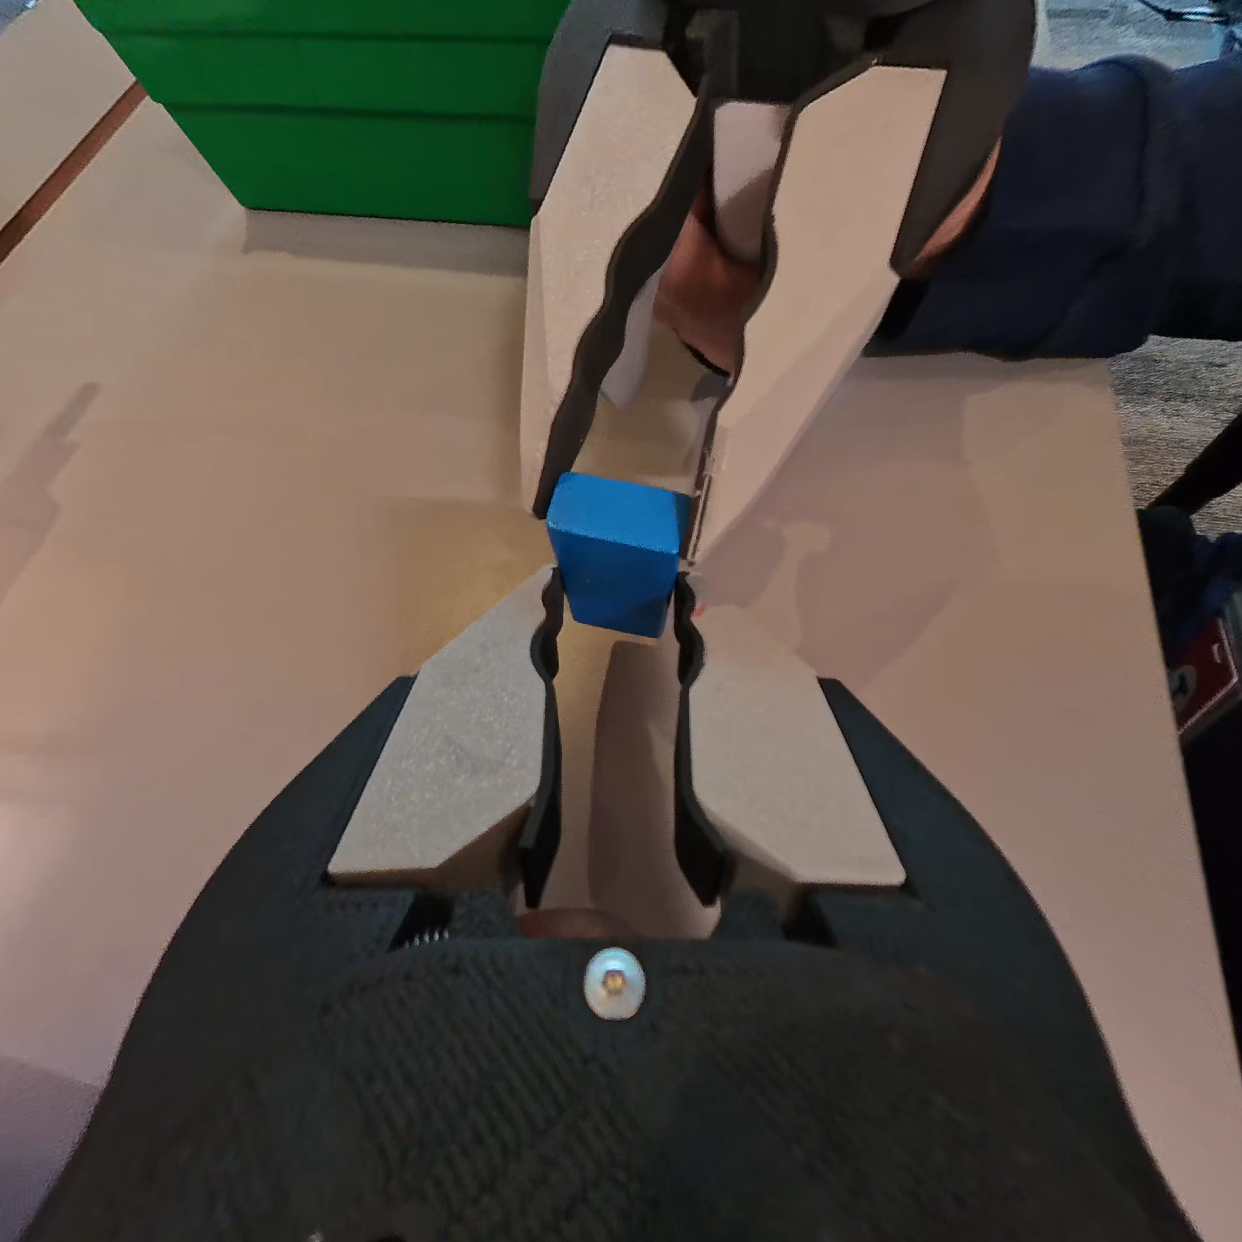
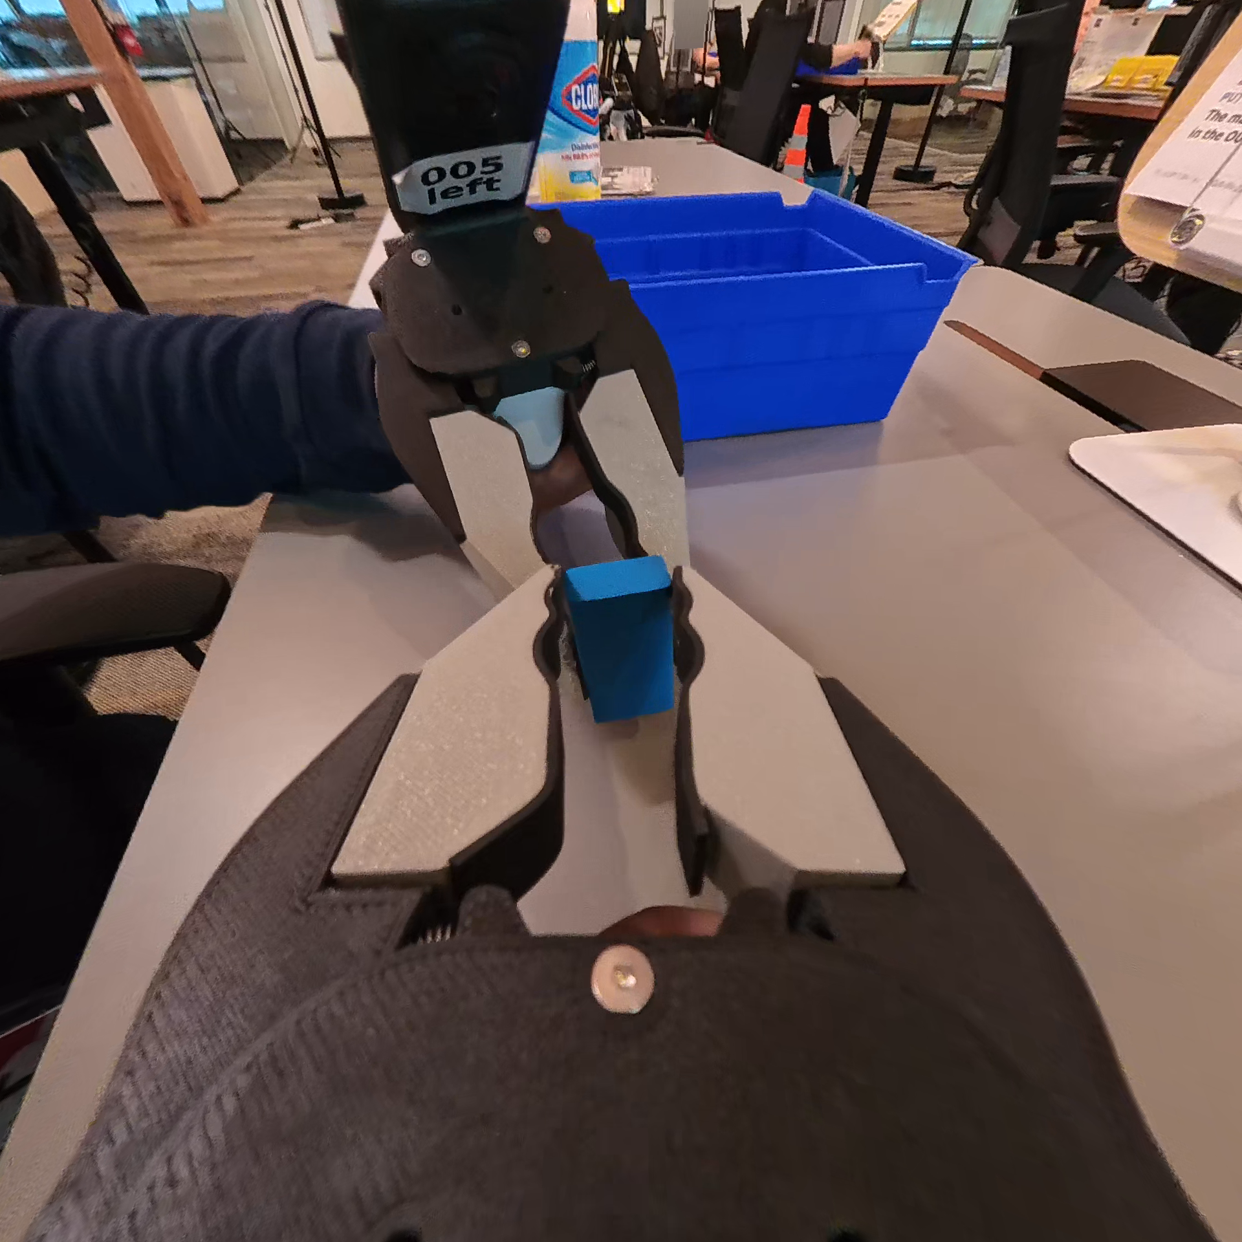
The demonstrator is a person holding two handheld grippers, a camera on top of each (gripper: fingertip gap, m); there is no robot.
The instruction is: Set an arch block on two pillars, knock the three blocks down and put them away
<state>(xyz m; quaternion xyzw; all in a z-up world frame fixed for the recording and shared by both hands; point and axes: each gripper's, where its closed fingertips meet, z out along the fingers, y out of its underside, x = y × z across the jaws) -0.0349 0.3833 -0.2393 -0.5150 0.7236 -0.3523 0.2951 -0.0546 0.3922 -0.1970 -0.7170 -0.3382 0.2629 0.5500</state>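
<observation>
A blue rectangular block sits upright between both grippers over the pale table. My left gripper is shut on its near side, fingertips against both flanks. The right gripper reaches in from the far side, its tips against the same block. In the right wrist view the block is clamped between my right gripper's fingertips, and the left gripper meets it from behind. I cannot tell whether the block's base touches the table. No arch or second pillar is in view.
A green bin stands at the table's far end in the left wrist view. A blue bin stands behind the left gripper, with a spray bottle beyond it. A white board lies at the right. Dark sleeves reach in. My right fingertips sit around 4 centimetres from my left ones.
</observation>
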